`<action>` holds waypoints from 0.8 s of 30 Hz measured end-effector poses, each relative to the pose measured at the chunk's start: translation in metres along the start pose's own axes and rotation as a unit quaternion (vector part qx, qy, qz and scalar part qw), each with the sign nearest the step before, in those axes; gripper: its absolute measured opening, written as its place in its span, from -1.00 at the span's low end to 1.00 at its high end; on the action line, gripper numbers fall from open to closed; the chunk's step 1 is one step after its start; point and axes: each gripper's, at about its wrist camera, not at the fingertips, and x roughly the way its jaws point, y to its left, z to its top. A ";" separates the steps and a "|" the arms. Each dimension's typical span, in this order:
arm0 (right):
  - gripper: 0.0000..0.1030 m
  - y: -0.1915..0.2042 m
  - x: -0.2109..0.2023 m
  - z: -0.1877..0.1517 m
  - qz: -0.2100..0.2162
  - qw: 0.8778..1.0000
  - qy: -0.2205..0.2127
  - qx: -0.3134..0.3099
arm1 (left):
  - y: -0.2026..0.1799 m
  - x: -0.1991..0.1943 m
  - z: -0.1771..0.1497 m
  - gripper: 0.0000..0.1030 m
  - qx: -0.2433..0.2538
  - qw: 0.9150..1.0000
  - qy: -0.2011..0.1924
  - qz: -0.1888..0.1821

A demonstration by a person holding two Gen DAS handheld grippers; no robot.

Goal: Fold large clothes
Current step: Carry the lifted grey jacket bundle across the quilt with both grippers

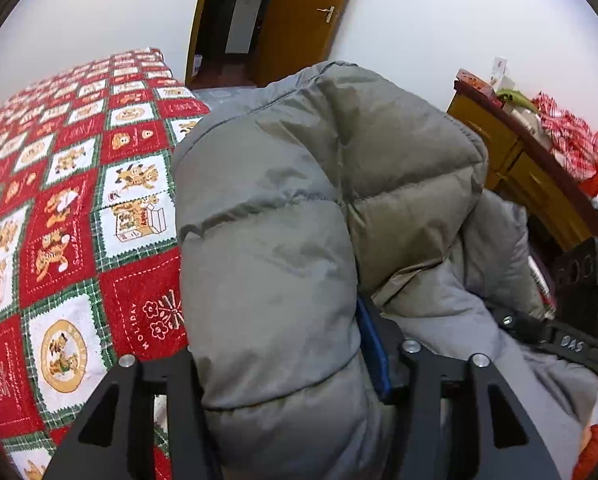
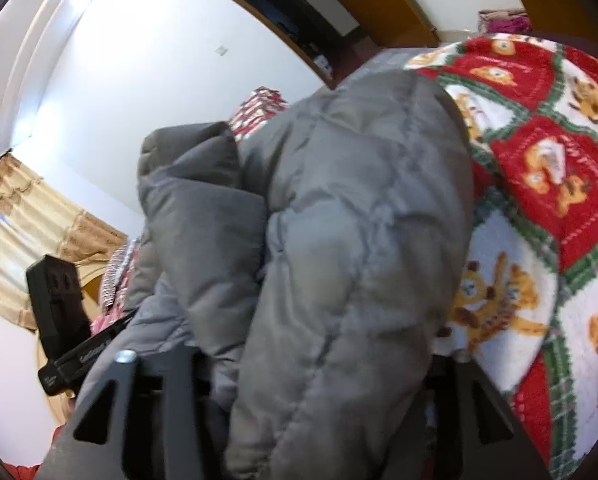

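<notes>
Bed: we see a red, white and green checked blanket with cartoon animals (image 1: 71, 208) filling the left of the left wrist view and the right of the right wrist view.
Jacket: the grey quilted puffer jacket (image 1: 299, 200) fills the centre of both views, bunched up above the blanket.
Handling: we judge it light, soft and springy with a slippery shell; best taken by a seam or hem, not a puffed panel.
Left gripper (image 1: 295, 396): part open, padding bulging between its jaws; we cannot tell if the pads press on it.
Right gripper (image 2: 311, 392): likewise part open around a thick fold, grip unclear.
Pose: both point downward over the blanket, side by side.
</notes>
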 end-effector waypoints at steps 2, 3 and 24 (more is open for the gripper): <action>0.25 0.004 -0.017 -0.002 -0.022 1.000 -0.003 -0.020 | 0.000 0.002 0.000 0.11 0.001 1.000 0.000 0.006; 0.28 0.007 -0.025 -0.002 -0.033 0.999 -0.004 -0.029 | -0.001 0.001 -0.001 0.12 0.001 1.000 0.001 0.009; -0.05 0.088 -0.016 0.021 -0.280 0.945 0.015 -0.168 | -0.019 0.011 0.005 0.15 0.047 0.996 0.001 0.074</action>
